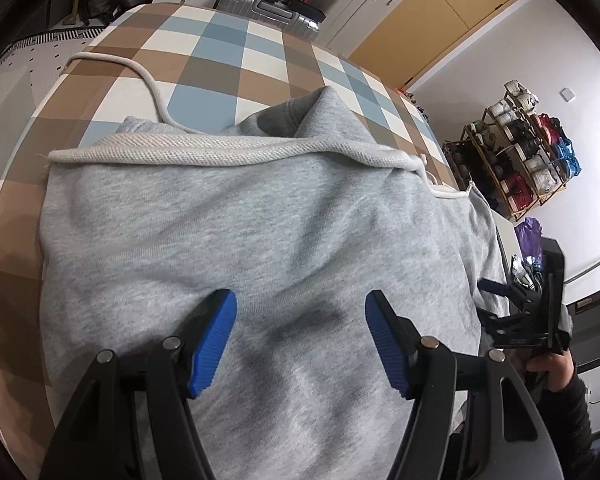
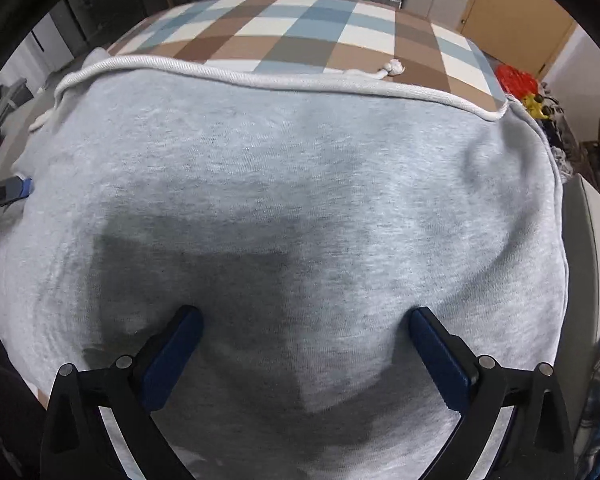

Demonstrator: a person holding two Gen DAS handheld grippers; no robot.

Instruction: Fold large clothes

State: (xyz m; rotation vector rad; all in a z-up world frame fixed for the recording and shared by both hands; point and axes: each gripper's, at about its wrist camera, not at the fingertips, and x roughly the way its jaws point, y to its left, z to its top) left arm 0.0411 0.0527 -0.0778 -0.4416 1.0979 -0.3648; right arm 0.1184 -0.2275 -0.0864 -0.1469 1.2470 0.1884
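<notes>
A grey hooded sweatshirt [image 1: 260,232] lies bunched on a table under a brown, blue and white checked cloth [image 1: 220,56]. Its ribbed edge [image 1: 220,152] runs across the far side, and a white drawstring [image 1: 148,76] trails over the cloth. My left gripper [image 1: 301,298] hovers open over the grey fabric, nothing between its blue pads [image 1: 216,340]. In the right wrist view the sweatshirt [image 2: 300,184] fills the frame, with the knotted drawstring end [image 2: 392,68] beyond its edge. My right gripper [image 2: 304,314] stands wide open above it. A hand [image 1: 552,368] holds the right gripper [image 1: 524,312] at the garment's right side.
A silver suitcase [image 1: 280,12] and white cabinets [image 1: 364,4] stand behind the table. A shoe rack [image 1: 520,148] stands against the right wall, with a purple bag [image 1: 530,232] below it. The left gripper's tip [image 2: 20,188] pokes in at the left.
</notes>
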